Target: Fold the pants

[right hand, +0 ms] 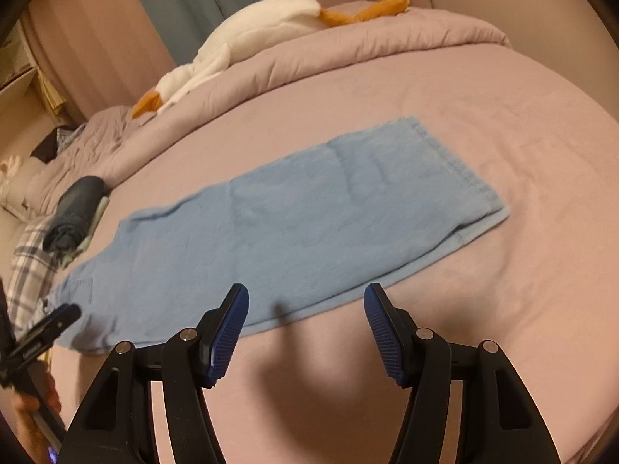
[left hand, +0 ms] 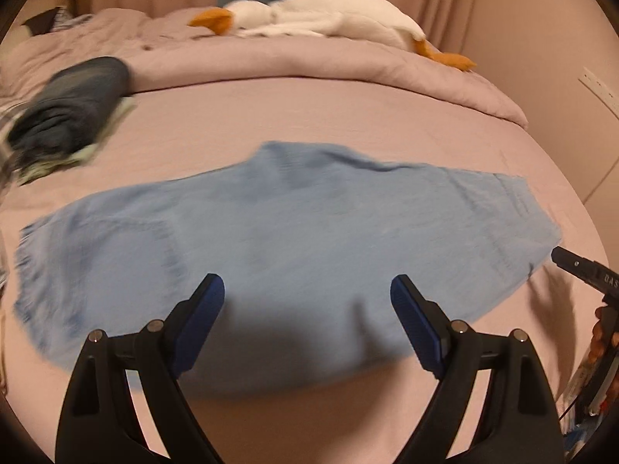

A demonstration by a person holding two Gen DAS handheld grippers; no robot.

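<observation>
Light blue pants (left hand: 286,232) lie flat on the pink bed sheet (left hand: 309,108), folded lengthwise, one leg on the other. In the right wrist view the pants (right hand: 294,220) run from the frayed hems at lower left to the waistband at upper right. My left gripper (left hand: 307,294) is open and empty, just above the pants' near edge at mid-length. My right gripper (right hand: 305,301) is open and empty, over the near edge. The right gripper's tip shows in the left wrist view (left hand: 580,268), the left gripper's tip in the right wrist view (right hand: 50,328).
A rolled dark garment (left hand: 73,108) lies on a pale cloth at the left; it also shows in the right wrist view (right hand: 75,212), next to a plaid cloth (right hand: 31,266). A bunched pink duvet (left hand: 309,58) with a white goose plush (left hand: 329,15) lies along the back.
</observation>
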